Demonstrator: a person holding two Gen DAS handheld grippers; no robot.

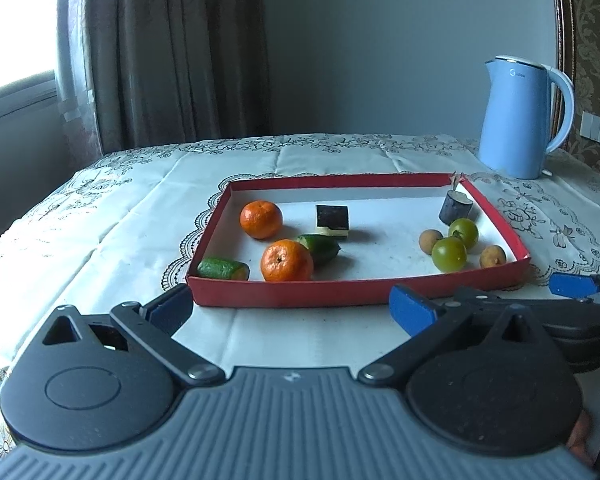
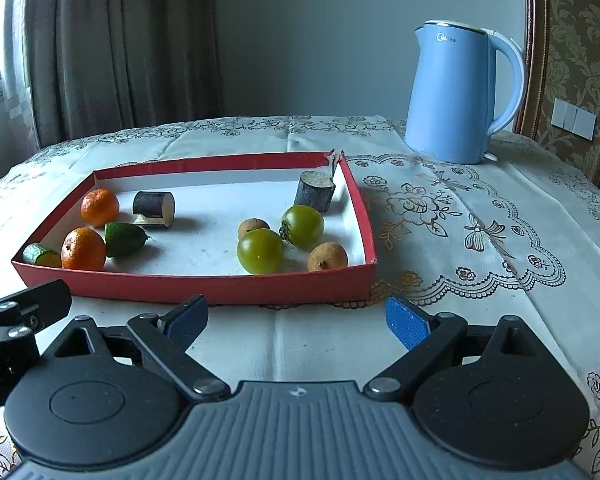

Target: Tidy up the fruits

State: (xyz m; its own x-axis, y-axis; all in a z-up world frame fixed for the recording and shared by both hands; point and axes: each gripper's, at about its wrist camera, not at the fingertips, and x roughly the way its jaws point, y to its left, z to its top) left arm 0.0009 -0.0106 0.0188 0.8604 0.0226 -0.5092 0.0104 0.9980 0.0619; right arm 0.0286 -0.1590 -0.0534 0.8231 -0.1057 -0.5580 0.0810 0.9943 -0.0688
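Both grippers sit low over the tablecloth (image 2: 440, 216), just short of the red tray (image 1: 284, 292), and neither one has anything in it. The left gripper (image 1: 292, 308) has its jaws spread wide, blue pads apart, only bare cloth between them; the tray's near wall runs straight ahead of the gap, close but not touching. Just beyond that wall, dead ahead of the left jaws, there's a mandarin (image 1: 287, 261) with a cucumber piece (image 1: 223, 268) off toward the left finger and another cucumber end (image 1: 320, 248) tucked behind it. A second mandarin (image 1: 261, 219) and a dark eggplant chunk (image 1: 332, 220) lie farther ahead.

Over to the right gripper (image 2: 296, 322): jaws wide apart here too, empty, the tray's near wall right in front of the fingertips. Ahead of this gap, two green tomatoes (image 2: 260, 251) (image 2: 303, 226) sit close together, with one longan (image 2: 327, 257) out toward the right finger and another longan (image 2: 253, 227) peeking from behind the nearer tomato. A second eggplant piece (image 2: 315, 191) stands upright in the tray's far corner, past the tomatoes. Beyond the right finger, well off the tray, a light blue electric kettle (image 2: 456, 92) stands on the cloth. The left gripper's edge shows beside the right's left finger.
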